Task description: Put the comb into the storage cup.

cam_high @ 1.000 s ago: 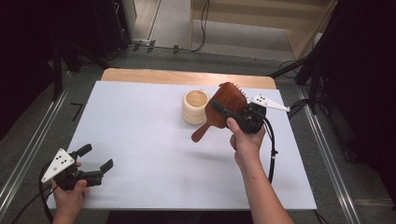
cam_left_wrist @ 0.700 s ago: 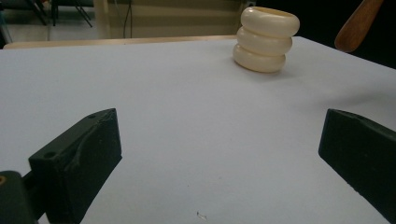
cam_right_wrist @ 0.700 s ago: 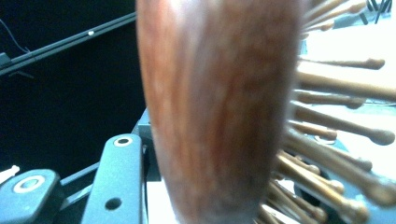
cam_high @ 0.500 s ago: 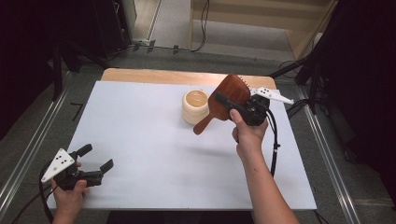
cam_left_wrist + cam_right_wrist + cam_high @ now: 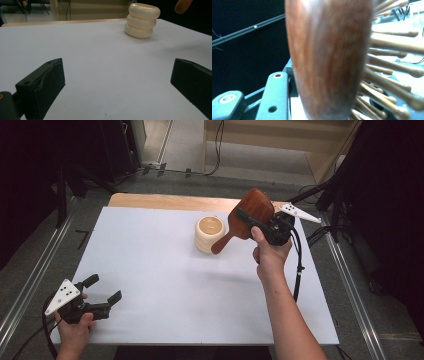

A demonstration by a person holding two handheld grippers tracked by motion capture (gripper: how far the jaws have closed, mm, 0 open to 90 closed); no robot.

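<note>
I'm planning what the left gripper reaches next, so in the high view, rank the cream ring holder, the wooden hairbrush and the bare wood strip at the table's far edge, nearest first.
1. cream ring holder, mid-table, right of centre.
2. wooden hairbrush, held aloft in the right gripper, just beyond the holder.
3. bare wood strip, far edge; too close to the hairbrush to rank firmly.

Three cameras on one white table: one fixed overhead, one riding on each hand-held gripper.

The high view looks forward and down on the whole table [image 5: 150, 270]. The left gripper view sits low near the surface, facing the cream ringed cup [image 5: 142, 20], also seen from above. The right gripper view is pressed close against a wooden hairbrush [image 5: 329, 60].
</note>
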